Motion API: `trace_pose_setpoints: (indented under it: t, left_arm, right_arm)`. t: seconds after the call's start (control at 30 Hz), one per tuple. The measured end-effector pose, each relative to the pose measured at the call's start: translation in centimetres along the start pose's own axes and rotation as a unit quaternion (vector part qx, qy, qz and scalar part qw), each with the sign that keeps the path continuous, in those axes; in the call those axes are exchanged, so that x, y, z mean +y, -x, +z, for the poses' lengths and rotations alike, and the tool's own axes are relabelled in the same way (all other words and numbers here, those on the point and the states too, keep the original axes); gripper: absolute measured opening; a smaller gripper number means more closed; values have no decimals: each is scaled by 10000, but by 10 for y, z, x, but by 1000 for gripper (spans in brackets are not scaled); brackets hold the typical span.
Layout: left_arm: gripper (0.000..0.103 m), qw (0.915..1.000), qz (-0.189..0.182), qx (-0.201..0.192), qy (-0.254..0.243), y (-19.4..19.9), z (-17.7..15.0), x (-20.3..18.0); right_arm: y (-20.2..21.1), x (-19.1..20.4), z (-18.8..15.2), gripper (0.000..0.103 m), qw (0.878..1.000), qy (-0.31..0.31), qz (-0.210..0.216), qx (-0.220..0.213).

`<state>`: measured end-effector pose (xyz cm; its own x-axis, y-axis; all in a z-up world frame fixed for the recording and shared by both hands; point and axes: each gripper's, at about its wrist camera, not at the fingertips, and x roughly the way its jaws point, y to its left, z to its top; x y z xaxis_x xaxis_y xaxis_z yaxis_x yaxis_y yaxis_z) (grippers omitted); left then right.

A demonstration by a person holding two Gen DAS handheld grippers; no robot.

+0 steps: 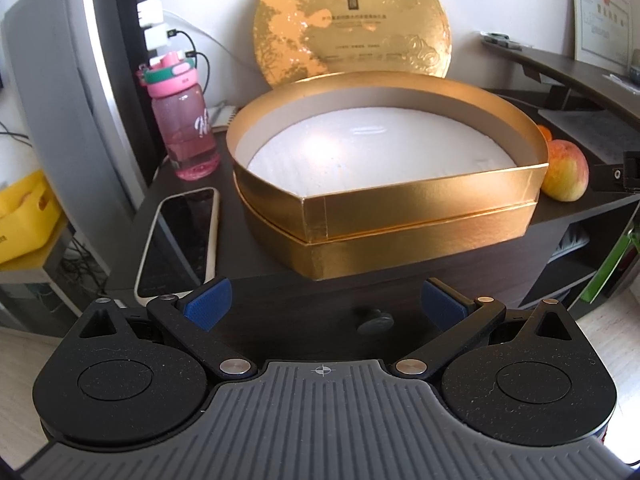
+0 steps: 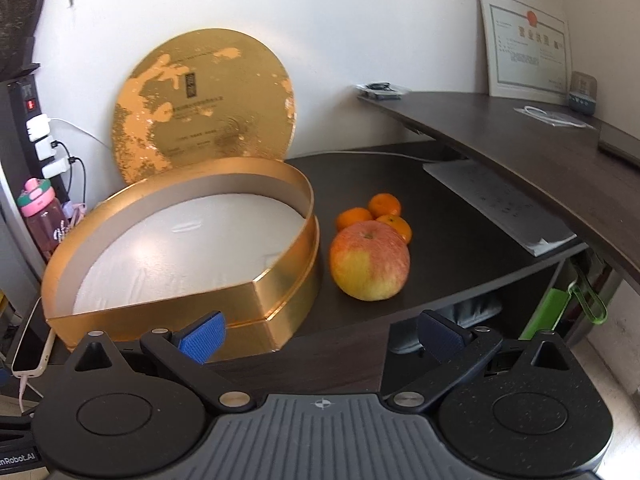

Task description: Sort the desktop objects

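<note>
An open gold box [image 1: 420, 196] [image 2: 256, 300] with a white lining sits on the dark desk [image 1: 256, 256] [image 2: 460, 248]. Right of it lie an apple [image 1: 566, 170] [image 2: 370, 260] and three tangerines [image 2: 374, 214]; only a sliver of one tangerine [image 1: 545, 133] shows in the left wrist view. A phone [image 1: 180, 240] [image 2: 30, 344] lies left of the box, and a pink bottle [image 1: 182, 116] [image 2: 42, 216] stands behind it. My left gripper [image 1: 326, 304] is open before the box, holding nothing. My right gripper [image 2: 320, 336] is open near the desk's front edge, short of the apple.
The round gold lid [image 1: 352, 20] [image 2: 204, 108] leans on the wall behind the box. A power strip [image 1: 150, 20] [image 2: 40, 136] with chargers is at the left. A raised shelf [image 2: 540, 140] at the right carries a framed certificate [image 2: 528, 40]; papers [image 2: 500, 204] lie under it. A yellow bin [image 1: 24, 216] sits lower left.
</note>
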<state>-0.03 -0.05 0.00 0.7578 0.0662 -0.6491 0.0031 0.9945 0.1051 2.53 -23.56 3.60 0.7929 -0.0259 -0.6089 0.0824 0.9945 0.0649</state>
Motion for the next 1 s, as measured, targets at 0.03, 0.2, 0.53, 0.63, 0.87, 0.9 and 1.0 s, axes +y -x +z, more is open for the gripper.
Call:
trace_pose_setpoints:
  t: [0.03, 0.2, 0.53, 0.63, 0.87, 0.9, 1.0]
  left_arm:
    - [103, 10000, -17, -32, -23, 1, 0, -1]
    - [103, 9998, -154, -142, 8, 2, -3, -3]
    - [103, 9998, -216, -41, -14, 4, -7, -7]
    - [103, 9997, -225, 26, 14, 2, -7, -8]
    - [103, 9998, -187, 77, 52, 1, -7, -8]
    - [103, 9998, -189, 82, 51, 1, -7, -8]
    - [103, 9998, -184, 99, 60, 0, -6, -8]
  right_arm:
    - [-1, -1, 1, 103, 10000, 28, -11, -15]
    - [-8, -13, 4, 103, 9998, 153, -26, -120]
    - [-3, 26, -2, 103, 9991, 194, -298, -238]
    - [-8, 37, 0, 103, 9994, 103, -290, -175]
    - [-5, 15, -8, 103, 9999, -5, -13, -160]
    - [-4, 21, -7, 103, 9999, -20, -13, -167]
    - [-1, 17, -7, 103, 9998, -44, 48, -171]
